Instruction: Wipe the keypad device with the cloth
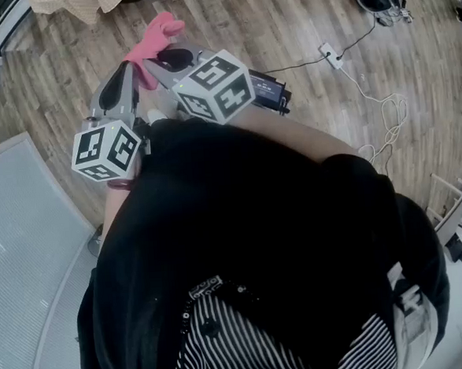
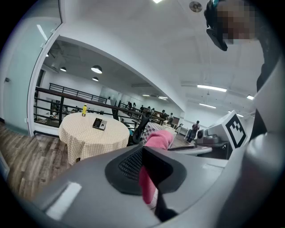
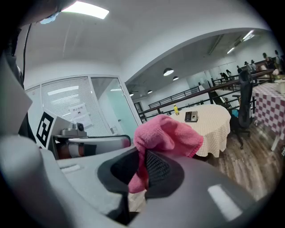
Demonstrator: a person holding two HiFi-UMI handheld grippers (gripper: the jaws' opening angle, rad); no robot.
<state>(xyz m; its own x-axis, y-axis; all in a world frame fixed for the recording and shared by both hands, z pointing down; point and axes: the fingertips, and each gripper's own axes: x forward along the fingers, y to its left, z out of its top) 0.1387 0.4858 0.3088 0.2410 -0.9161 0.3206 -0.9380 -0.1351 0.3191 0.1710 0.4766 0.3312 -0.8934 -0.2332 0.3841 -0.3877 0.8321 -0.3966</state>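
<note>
1. My left gripper (image 2: 149, 167) has its jaws clamped on the pink cloth (image 2: 156, 140); its own view shows the fabric running down between the pads.
2. My right gripper (image 3: 141, 171) pinches the cloth (image 3: 167, 136) too; there it bunches up above the jaws.
3. Only the head view shows both grippers at once, left (image 1: 121, 83) and right (image 1: 169, 60), side by side; the cloth (image 1: 156, 33) sticks out past them towards the table (image 1: 84, 4), of which I see just an edge.
4. Only the gripper views show the keypad (image 2: 99, 124); it lies on the table (image 2: 84, 140), well apart from both grippers.
5. In the right gripper view the keypad (image 3: 191, 116) sits near the table's (image 3: 213, 129) middle; a yellow bottle (image 3: 176, 109) stands at the table's far edge.
</note>
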